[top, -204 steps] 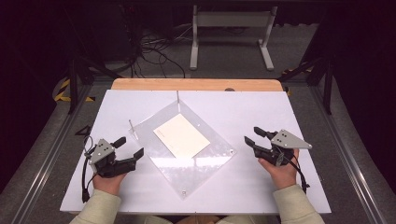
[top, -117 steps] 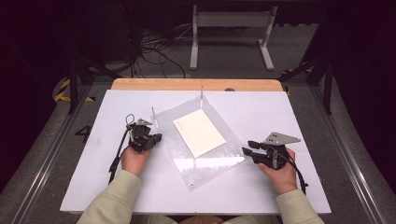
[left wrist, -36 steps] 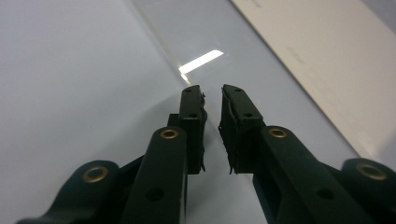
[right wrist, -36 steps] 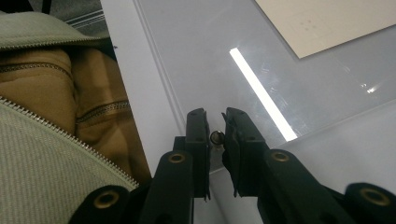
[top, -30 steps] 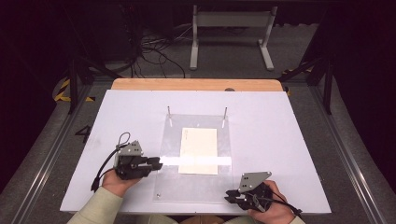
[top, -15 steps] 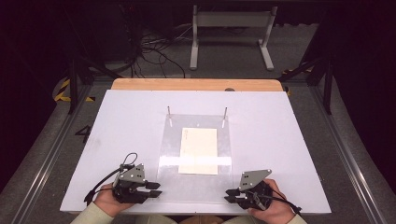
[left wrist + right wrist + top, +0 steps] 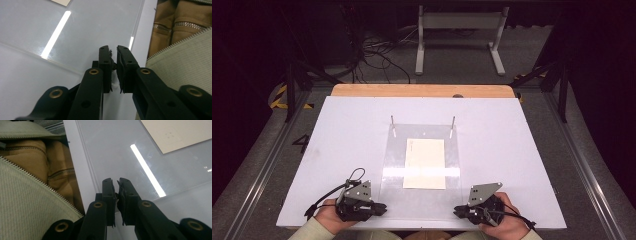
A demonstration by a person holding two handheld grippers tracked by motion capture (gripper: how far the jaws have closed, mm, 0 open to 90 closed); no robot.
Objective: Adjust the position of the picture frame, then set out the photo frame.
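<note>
A: High view. Clear acrylic sheet (image 7: 422, 170) flat at mid-table (image 7: 522, 150), near edge close to the table's front edge. Cream paper card (image 7: 425, 163) lies on it, two metal pins (image 7: 392, 121) at its far corners. Left gripper (image 7: 382, 207) at the near-left corner, right gripper (image 7: 457, 210) at the near-right.

B: Jaws?

A: Left gripper view: left gripper (image 7: 113, 57) has just been closing, pads nearly together, thin slit between. Sheet's (image 7: 100, 27) corner edge runs into that slit. Reads as clenched on the sheet.

B: Right?

A: Right gripper view: right gripper (image 7: 115, 185) likewise, pinched down on the sheet's (image 7: 120, 157) near corner. Card (image 7: 180, 132) farther off. Person's jacket (image 7: 30, 202) beside the table edge.
</note>
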